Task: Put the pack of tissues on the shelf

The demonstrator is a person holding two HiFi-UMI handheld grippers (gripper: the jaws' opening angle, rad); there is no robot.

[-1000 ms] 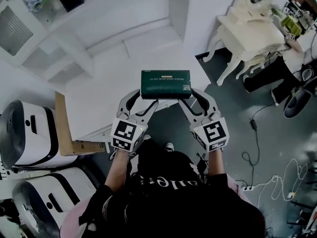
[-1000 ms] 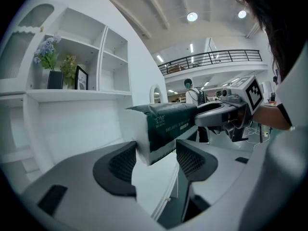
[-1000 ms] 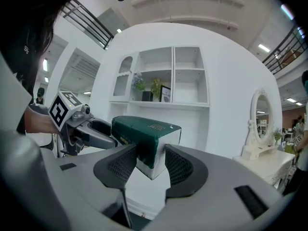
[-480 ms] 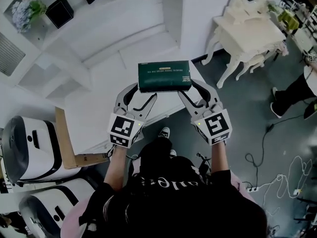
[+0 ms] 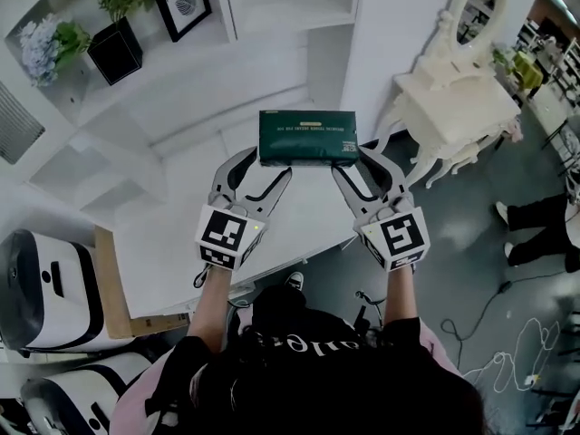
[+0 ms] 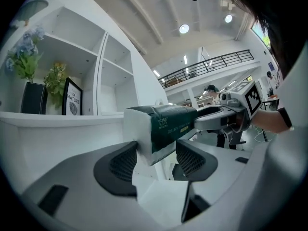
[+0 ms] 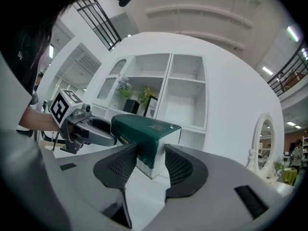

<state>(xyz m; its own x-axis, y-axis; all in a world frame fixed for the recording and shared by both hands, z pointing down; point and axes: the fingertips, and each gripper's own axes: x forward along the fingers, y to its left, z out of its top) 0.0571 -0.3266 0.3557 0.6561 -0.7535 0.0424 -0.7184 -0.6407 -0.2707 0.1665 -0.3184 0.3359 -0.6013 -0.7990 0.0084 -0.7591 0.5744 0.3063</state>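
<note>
A dark green pack of tissues [image 5: 308, 137] with white ends is held level between my two grippers in front of the white shelf unit [image 5: 281, 12]. My left gripper [image 5: 262, 165] is shut on its left end, and my right gripper [image 5: 357, 163] is shut on its right end. In the left gripper view the pack [image 6: 166, 124] sits between the ribbed pads of that gripper [image 6: 154, 159], with the shelf [image 6: 113, 88] behind. In the right gripper view the pack [image 7: 140, 129] is pinched by that gripper [image 7: 147, 165], and open shelf compartments [image 7: 185, 97] lie beyond.
On the shelf stand a plant in a black pot [image 5: 114, 51], a framed print [image 5: 179, 3] and blue flowers [image 5: 43, 45]. A white dressing table with a mirror [image 5: 458, 84] is at the right. White machines [image 5: 41, 284] and cardboard [image 5: 111, 284] sit lower left; cables [image 5: 507, 343] cross the floor.
Both grippers have carried the pack up and closer to the shelf. More of the shelf with the plant and print has come into the head view.
</note>
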